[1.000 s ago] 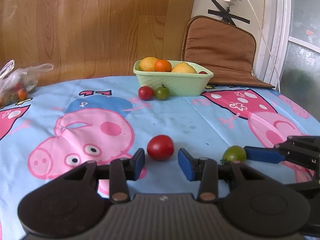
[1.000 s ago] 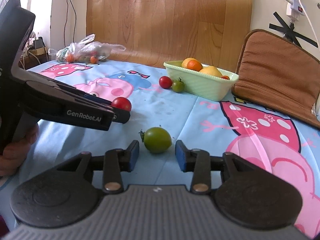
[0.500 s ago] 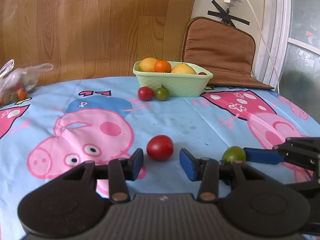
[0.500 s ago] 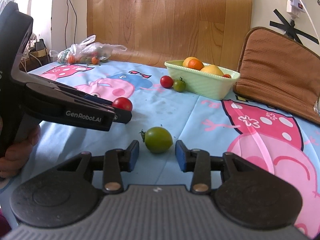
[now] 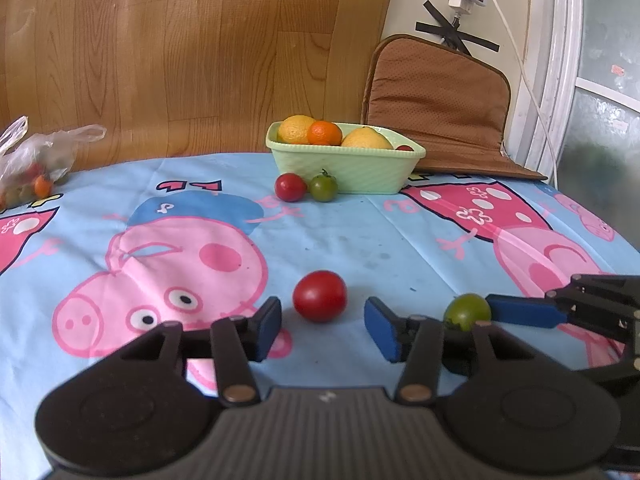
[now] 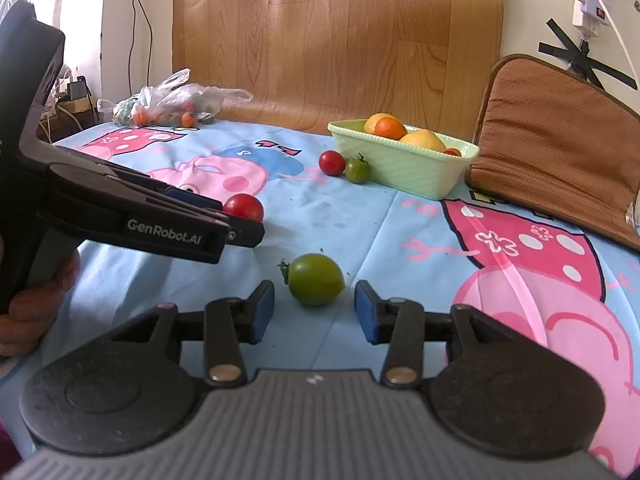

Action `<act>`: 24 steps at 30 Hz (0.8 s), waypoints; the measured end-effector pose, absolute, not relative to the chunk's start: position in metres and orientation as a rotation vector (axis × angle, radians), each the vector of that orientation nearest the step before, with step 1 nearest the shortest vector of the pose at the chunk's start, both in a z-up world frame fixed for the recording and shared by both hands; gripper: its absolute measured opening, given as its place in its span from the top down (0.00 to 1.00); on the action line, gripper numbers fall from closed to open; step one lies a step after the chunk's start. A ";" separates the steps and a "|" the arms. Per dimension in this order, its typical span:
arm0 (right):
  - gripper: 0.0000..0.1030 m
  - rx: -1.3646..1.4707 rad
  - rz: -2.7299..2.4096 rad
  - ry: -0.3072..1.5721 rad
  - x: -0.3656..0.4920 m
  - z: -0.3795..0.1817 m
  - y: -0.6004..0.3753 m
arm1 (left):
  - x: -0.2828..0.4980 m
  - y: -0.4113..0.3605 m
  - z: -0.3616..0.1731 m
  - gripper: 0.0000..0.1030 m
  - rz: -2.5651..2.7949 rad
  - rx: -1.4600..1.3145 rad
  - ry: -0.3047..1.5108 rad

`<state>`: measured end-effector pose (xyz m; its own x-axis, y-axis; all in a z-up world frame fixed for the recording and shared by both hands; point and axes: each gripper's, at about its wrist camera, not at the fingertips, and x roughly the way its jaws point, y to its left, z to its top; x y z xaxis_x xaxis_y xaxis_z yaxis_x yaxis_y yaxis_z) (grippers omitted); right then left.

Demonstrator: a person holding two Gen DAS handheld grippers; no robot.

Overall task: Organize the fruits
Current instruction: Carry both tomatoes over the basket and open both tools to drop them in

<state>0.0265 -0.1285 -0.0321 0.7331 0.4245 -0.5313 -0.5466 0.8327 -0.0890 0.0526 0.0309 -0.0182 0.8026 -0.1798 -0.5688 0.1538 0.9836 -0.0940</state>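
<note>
A red tomato (image 5: 319,296) lies on the cartoon tablecloth just ahead of my left gripper (image 5: 323,328), whose jaws are opening with a gap on each side of it. A green tomato (image 6: 316,279) lies between the tips of my right gripper (image 6: 315,311), its jaws also opening and not touching it. The same green tomato (image 5: 467,312) shows at the right of the left wrist view. A pale green basket (image 5: 344,164) with oranges and lemons stands at the back, a red tomato (image 5: 291,187) and a green tomato (image 5: 323,187) beside it.
A clear plastic bag (image 6: 172,104) of small fruit lies at the table's far left. A brown cushion (image 6: 560,136) leans at the back right. A wooden panel rises behind the table. A hand (image 6: 36,308) holds the left gripper's handle.
Both grippers' jaws have spread a little wider. Neither hand nor either tomato has moved.
</note>
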 end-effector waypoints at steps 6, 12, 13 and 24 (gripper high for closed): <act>0.54 -0.251 0.538 0.518 0.026 -0.032 -0.128 | 0.053 0.032 -0.018 0.53 -0.180 -0.044 0.614; 0.54 -0.264 0.559 0.519 0.027 -0.033 -0.126 | 0.053 0.030 -0.019 0.51 -0.181 -0.038 0.616; 0.54 -0.259 0.563 0.523 0.028 -0.032 -0.126 | 0.053 0.030 -0.019 0.51 -0.182 -0.038 0.616; 0.66 -0.186 0.594 0.545 0.034 -0.029 -0.130 | 0.057 0.038 -0.018 0.70 -0.181 -0.086 0.618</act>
